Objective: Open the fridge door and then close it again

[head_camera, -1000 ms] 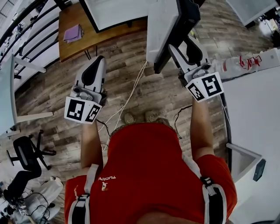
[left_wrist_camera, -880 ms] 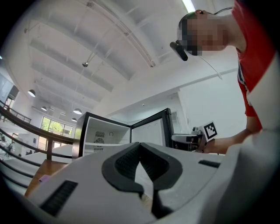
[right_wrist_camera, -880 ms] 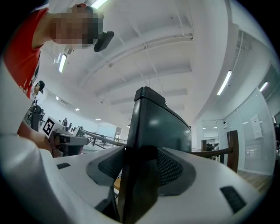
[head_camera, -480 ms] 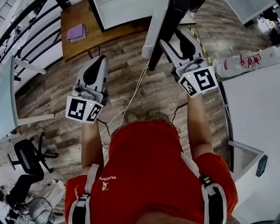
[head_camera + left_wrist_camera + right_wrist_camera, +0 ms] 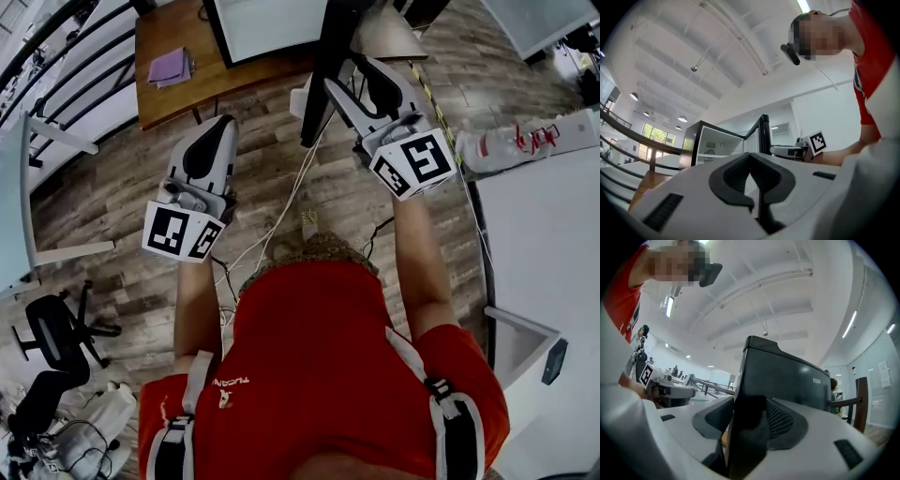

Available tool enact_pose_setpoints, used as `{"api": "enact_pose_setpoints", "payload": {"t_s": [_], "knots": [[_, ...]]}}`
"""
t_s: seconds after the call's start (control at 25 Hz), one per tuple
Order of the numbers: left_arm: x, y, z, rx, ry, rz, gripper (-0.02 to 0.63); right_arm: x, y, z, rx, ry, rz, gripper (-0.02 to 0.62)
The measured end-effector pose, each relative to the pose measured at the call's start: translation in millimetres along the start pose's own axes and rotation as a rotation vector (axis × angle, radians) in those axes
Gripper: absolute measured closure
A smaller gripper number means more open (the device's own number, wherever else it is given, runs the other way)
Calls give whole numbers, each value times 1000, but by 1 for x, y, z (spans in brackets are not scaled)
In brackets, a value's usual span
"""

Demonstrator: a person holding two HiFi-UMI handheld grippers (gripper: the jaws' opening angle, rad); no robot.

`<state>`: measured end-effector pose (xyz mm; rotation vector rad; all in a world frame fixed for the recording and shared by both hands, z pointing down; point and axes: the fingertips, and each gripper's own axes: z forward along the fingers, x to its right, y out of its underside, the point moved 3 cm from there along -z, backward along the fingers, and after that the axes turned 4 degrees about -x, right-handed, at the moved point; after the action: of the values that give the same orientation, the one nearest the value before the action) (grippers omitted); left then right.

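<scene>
Fridge door (image 5: pixel 319 84) swung further left; black, edge-on, clamped in right tool (image 5: pixel 345 73); left tool (image 5: pixel 217 127) closed, empty.

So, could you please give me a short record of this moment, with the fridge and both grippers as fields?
fridge: open, white interior showing in the left gripper view
fridge door: dark, swung out from the cabinet
right gripper: fingers closed on the fridge door's edge
left gripper: fingers together, holding nothing, apart from the fridge door
floor: wood planks, white cables lying on it
</scene>
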<state>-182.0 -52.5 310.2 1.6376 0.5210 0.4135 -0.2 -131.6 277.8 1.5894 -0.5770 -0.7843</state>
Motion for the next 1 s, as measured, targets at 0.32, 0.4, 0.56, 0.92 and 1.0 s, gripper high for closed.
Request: {"api": "enact_pose_setpoints", "payload": {"t_s": [0.32, 0.4, 0.56, 0.92, 1.0], "knots": [[-27, 1, 17, 2, -50, 9, 597, -3, 1, 42, 26, -115, -6, 386], [-35, 1, 24, 2, -61, 8, 597, 0, 1, 53, 34, -136, -8, 405], [-49, 1, 41, -2, -77, 12, 597, 8, 4, 74, 44, -164, -10, 430], [-84, -3, 61, -5, -137, 33, 597, 23, 16, 126, 42, -179, -23, 503], [-90, -3, 66, -1, -151, 32, 597, 28, 21, 137, 30, -178, -25, 517]]}}
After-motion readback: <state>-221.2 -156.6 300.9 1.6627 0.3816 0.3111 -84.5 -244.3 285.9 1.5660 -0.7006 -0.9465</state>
